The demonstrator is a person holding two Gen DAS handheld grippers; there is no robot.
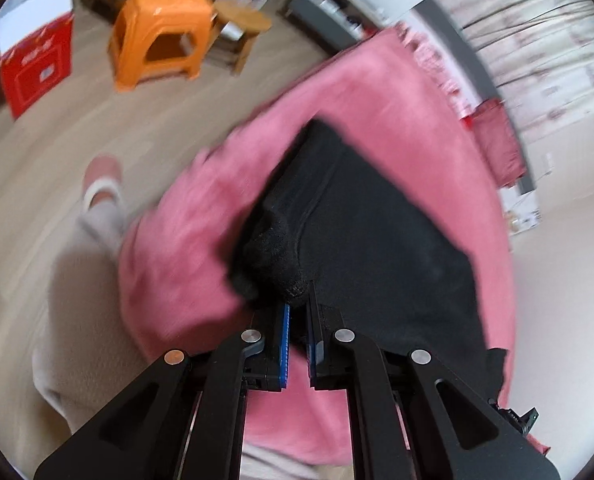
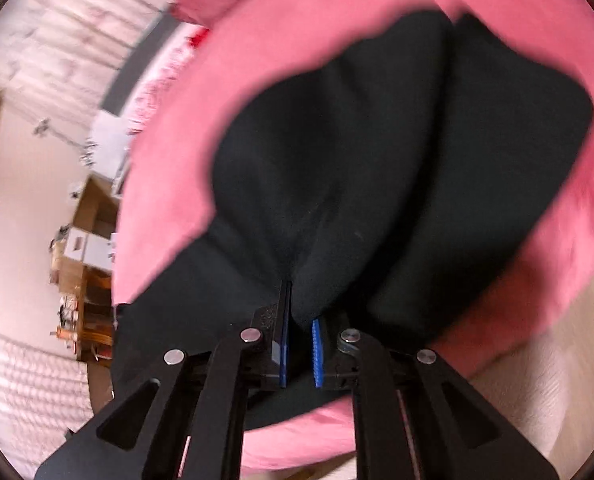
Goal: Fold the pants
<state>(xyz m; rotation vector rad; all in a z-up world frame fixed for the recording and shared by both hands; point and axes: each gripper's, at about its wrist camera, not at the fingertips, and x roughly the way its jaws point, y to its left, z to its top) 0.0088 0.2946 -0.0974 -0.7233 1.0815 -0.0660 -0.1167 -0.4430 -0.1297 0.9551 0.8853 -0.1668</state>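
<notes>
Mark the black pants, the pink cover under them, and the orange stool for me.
black pants [image 2: 377, 152]: right wrist view, middle of the spread fabric.
pink cover [image 1: 377, 92]: left wrist view, bare stretch beyond the pants.
orange stool [image 1: 165, 6]: left wrist view, its seat top.

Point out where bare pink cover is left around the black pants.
Bare pink cover lies left of the pants toward the floor edge, and a band beyond them near the wall. Crowded: where the left gripper and right gripper pinch bunched cloth.
</notes>
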